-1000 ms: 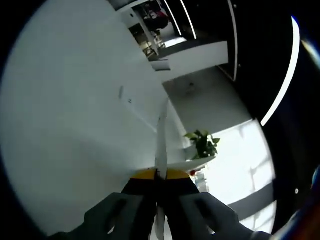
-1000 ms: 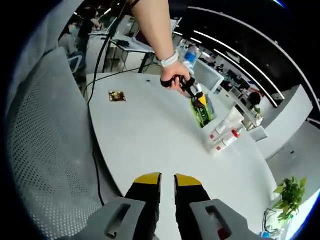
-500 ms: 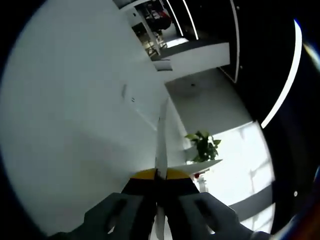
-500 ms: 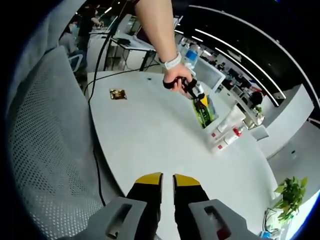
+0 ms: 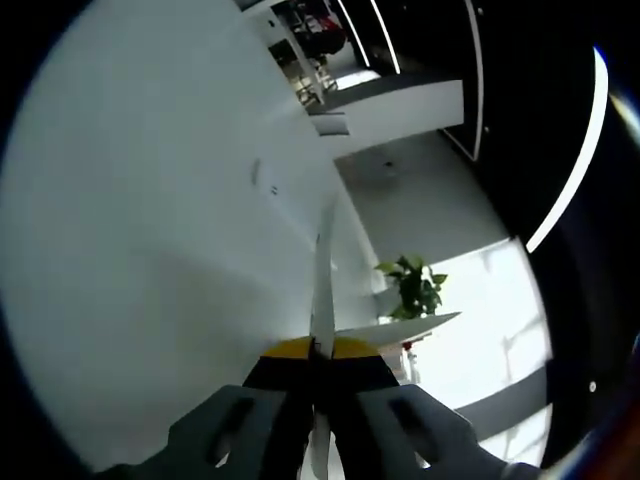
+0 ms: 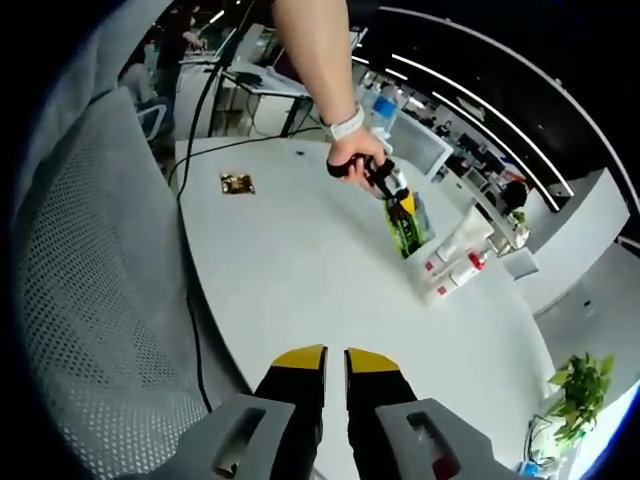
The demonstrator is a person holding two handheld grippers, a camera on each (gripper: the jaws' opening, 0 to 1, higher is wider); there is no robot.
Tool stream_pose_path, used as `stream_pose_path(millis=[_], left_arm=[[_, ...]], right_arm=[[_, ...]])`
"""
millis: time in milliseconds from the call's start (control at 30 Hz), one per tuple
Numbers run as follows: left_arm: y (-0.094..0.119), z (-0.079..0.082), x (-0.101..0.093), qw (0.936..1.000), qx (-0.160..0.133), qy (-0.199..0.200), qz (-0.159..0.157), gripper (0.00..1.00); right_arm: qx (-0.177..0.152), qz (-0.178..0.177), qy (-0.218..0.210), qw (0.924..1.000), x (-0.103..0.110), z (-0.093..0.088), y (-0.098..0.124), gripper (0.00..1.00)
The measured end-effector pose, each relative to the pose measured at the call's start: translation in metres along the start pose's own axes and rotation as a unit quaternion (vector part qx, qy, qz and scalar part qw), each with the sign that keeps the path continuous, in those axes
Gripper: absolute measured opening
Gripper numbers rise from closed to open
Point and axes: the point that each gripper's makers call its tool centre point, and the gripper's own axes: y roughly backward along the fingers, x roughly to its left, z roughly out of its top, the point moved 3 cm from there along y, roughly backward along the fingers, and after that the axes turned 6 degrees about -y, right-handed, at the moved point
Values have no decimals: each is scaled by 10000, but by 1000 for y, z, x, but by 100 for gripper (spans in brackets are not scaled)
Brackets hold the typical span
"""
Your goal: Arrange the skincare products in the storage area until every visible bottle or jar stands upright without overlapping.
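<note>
Left gripper view: left gripper (image 5: 318,350), jaws closed on a thin white flat item (image 5: 322,290) seen edge-on, over the white surface (image 5: 150,220); potted plant (image 5: 412,288) beyond. Right gripper view, L to R: grey mesh chair (image 6: 80,260); small gold packet (image 6: 236,183) on the surface; right gripper (image 6: 335,362) low centre, jaws nearly together w/ a narrow gap, gripping nothing; a person's hand (image 6: 352,160) holding the left gripper above a green packet (image 6: 403,228); just beside it, white skincare bottles (image 6: 452,265) w/ red caps, some lying flat near the surface's far edge.
</note>
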Motion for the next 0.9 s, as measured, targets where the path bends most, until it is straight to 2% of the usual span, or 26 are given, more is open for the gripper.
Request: stream_pose_path(millis=[900], left_arm=[[-1, -8, 13, 9996, 206, -98, 153, 0]], right_arm=[[148, 63, 107, 9998, 3, -4, -2, 0]])
